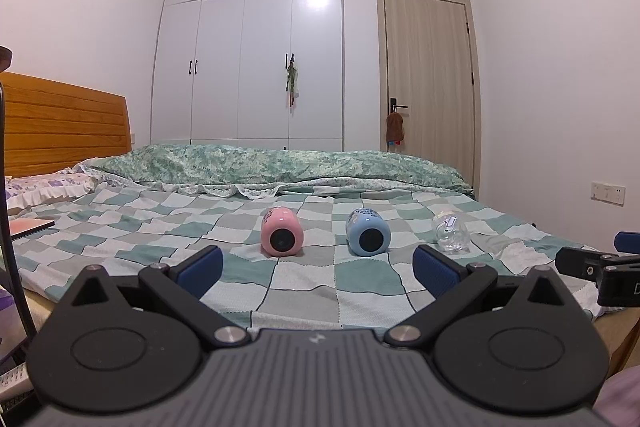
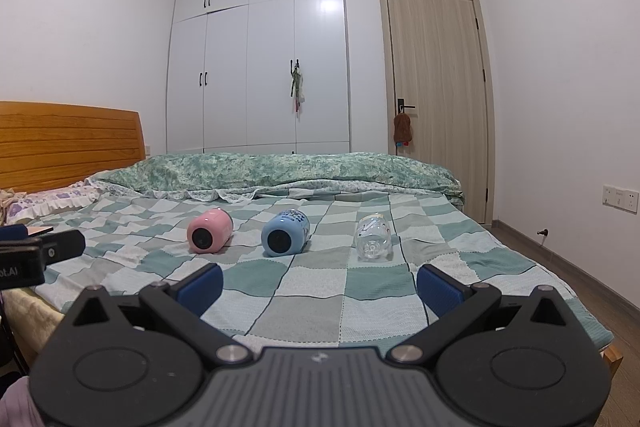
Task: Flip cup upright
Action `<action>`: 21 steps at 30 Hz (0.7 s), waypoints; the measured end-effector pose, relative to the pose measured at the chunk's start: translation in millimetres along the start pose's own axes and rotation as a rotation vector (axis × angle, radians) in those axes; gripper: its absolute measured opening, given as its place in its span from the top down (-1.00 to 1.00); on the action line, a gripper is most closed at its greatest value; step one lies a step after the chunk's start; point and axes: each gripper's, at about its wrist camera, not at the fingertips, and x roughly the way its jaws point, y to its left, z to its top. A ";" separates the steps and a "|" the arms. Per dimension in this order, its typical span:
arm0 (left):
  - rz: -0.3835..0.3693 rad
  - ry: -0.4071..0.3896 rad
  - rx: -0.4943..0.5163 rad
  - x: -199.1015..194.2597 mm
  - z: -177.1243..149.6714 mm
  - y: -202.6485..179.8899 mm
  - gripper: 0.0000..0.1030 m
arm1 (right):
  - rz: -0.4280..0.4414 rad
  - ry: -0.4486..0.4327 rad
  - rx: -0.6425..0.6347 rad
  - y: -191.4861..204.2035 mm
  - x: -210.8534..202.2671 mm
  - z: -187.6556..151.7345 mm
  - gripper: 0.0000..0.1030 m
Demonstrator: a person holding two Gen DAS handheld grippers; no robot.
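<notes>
Three cups on their sides in a row on the bed, bases toward the cameras: pink cup at 11 o'clock from the right hand-held gripper, blue cup just beside it toward 12, clear cup near 1 o'clock, none touching. Pink and blue: smooth, glossy, rounded barrels with dark recessed bases, probably hard and fairly light, likely slippery under rubber pads. Clear one: thin, transparent, possibly plastic or glass, so worth a gentler squeeze. Best hold probably across the barrel at mid-length, then a tilt onto the base. Prone to rolling on the soft checked sheet, and a soft footing once upright. Both grippers spread wide and empty, left hand-held gripper aimed between pink and blue, blue ribbed pads well short of the cups. Beyond at 12 o'clock: rumpled green quilt, wooden headboard, white wardrobe, door.
</notes>
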 end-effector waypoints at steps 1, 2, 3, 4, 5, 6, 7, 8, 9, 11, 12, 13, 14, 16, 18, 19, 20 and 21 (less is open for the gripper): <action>0.000 0.002 0.000 1.1 2.1 -0.1 -1.00 | 0.000 0.002 -0.001 0.8 0.0 0.7 -1.00; -0.002 0.004 0.000 1.9 3.3 0.0 -1.00 | 0.002 0.006 -0.002 5.1 -1.1 2.8 -1.00; -0.003 0.004 -0.001 2.5 4.8 0.4 -1.00 | 0.002 0.008 -0.002 5.2 -0.2 3.9 -1.00; -0.003 0.002 -0.001 4.7 7.5 0.8 -1.00 | 0.003 0.011 -0.004 5.6 1.7 6.1 -1.00; -0.001 -0.001 -0.001 8.0 10.4 1.8 -1.00 | 0.004 0.014 -0.006 5.4 4.1 7.6 -1.00; 0.001 -0.003 -0.002 11.6 13.0 3.3 -1.00 | 0.006 0.016 -0.008 5.9 8.7 9.4 -1.00; 0.003 -0.002 -0.005 18.2 17.2 5.2 -1.00 | 0.009 0.020 -0.010 6.2 14.4 11.2 -1.00; 0.005 -0.002 -0.007 23.6 20.1 6.6 -1.00 | 0.013 0.024 -0.011 6.7 20.6 12.8 -1.00; 0.007 0.002 -0.009 31.6 24.1 8.7 -1.00 | 0.017 0.030 -0.013 7.9 27.9 15.0 -1.00; 0.011 0.014 -0.009 48.6 31.2 13.8 -1.00 | 0.025 0.044 -0.018 10.4 46.4 19.4 -1.00; 0.011 0.020 -0.007 55.8 32.7 17.0 -1.00 | 0.032 0.051 -0.019 11.8 57.3 21.7 -1.00; 0.011 0.028 0.000 67.3 37.3 19.3 -1.00 | 0.040 0.057 -0.020 13.8 69.0 25.1 -1.00; 0.010 0.036 0.006 76.6 39.8 22.0 -1.00 | 0.046 0.064 -0.022 16.0 80.6 28.5 -1.00; 0.012 0.053 0.018 97.3 45.8 26.6 -1.00 | 0.056 0.077 -0.024 20.2 105.1 35.5 -1.00; 0.009 0.078 0.025 122.9 53.3 31.3 -1.00 | 0.069 0.091 -0.025 24.8 132.2 42.5 -1.00; 0.007 0.088 0.028 133.0 54.5 32.7 -1.00 | 0.074 0.096 -0.028 27.1 144.3 45.4 -1.00; 0.009 0.101 0.030 147.6 58.2 35.1 -1.00 | 0.081 0.102 -0.031 30.2 160.0 48.8 -1.00; 0.009 0.111 0.033 157.7 59.1 37.1 -1.00 | 0.085 0.106 -0.032 32.2 169.8 50.3 -1.00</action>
